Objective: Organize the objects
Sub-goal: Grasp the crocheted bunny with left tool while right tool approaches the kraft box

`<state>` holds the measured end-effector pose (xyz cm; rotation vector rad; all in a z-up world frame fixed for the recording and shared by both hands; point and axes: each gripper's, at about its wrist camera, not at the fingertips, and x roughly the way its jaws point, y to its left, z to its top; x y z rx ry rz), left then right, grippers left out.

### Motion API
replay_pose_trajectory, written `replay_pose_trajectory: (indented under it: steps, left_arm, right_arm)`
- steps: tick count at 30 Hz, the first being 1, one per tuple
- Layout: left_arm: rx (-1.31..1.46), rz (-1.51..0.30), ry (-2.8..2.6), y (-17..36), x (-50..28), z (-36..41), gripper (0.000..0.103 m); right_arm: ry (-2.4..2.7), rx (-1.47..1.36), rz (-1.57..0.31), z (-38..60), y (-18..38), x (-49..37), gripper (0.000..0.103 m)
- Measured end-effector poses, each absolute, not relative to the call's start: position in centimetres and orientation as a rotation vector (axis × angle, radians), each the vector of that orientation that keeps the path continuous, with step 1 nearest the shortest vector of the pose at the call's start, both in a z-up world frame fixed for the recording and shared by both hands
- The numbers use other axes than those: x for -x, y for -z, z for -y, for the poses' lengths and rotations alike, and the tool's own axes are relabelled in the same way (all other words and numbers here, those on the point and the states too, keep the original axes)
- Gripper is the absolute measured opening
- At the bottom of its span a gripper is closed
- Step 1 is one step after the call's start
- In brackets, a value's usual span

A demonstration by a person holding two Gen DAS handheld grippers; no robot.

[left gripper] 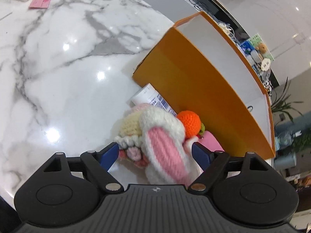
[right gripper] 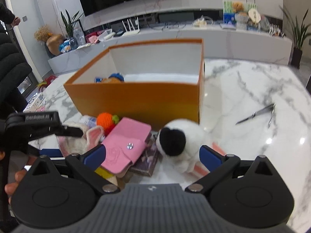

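Observation:
An open orange box (right gripper: 136,99) stands on the marble table (right gripper: 252,97); it also shows in the left wrist view (left gripper: 194,89). My left gripper (left gripper: 154,152) is open around a crocheted bunny (left gripper: 163,145) with a pink ear, beside a crocheted orange (left gripper: 189,123) and a white bottle (left gripper: 149,97). My right gripper (right gripper: 152,154) is open over a pink wallet (right gripper: 126,145) and a white and black plush toy (right gripper: 180,141). The left gripper body (right gripper: 38,124) and the bunny (right gripper: 81,137) show at the left of the right wrist view.
A pair of scissors (right gripper: 256,114) lies on the table to the right. Small boxes and pink sticky notes (left gripper: 40,0) lie at the far left. Some toys (right gripper: 114,77) lie inside the orange box. A dark card box (right gripper: 147,159) lies under the wallet.

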<state>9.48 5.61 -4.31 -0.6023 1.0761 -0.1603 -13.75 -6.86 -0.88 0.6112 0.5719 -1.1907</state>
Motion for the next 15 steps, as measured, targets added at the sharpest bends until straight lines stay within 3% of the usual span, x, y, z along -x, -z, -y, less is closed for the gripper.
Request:
replay_pose_trajectory:
  steps: [15]
  left_arm:
    - [0.606,-1.113,0.129,5.6,-10.0,-5.2,0.090]
  right_arm:
    - [0.902,-0.525,-0.741,5.1,2.7,10.0,0.102]
